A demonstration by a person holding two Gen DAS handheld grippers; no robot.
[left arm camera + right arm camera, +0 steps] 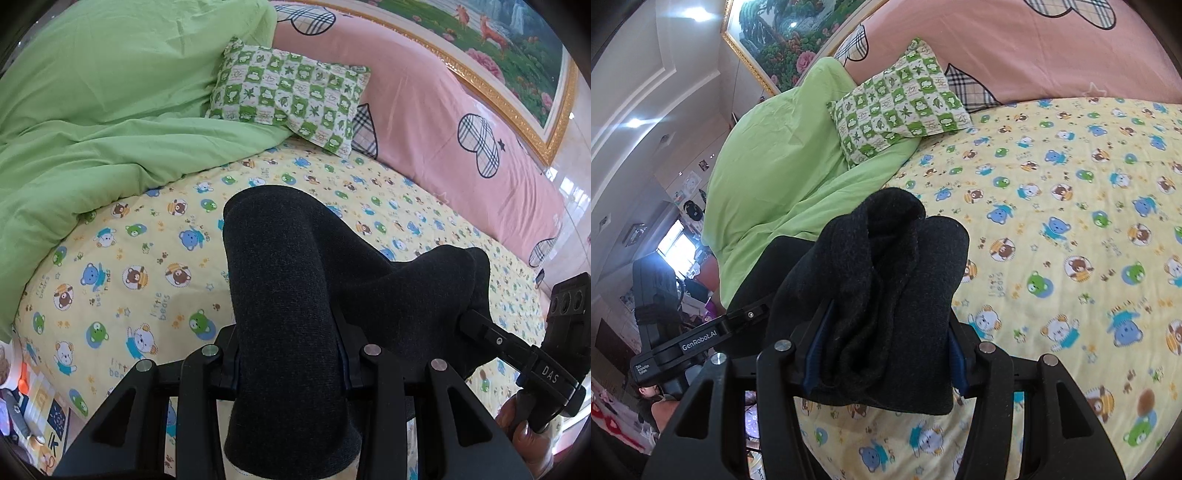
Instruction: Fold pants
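Dark grey knit pants (280, 258) are lifted above the bed, bunched in thick folds. In the left wrist view my left gripper (291, 354) is shut on a fat roll of the fabric, which hides the fingertips. The cloth stretches right to my right gripper (517, 347), held by a hand at the frame edge. In the right wrist view my right gripper (882, 347) is shut on a bundled wad of the pants (886, 258), its blue pads pressed into the sides. The left gripper's body (698, 343) shows at the left.
Below lies a yellow bed sheet (147, 266) printed with bears. A green duvet (92, 110) is heaped at the left, and a green checked pillow (291, 92) leans on the pink headboard cover (424, 122). Floor clutter shows beyond the bed's edge (665, 295).
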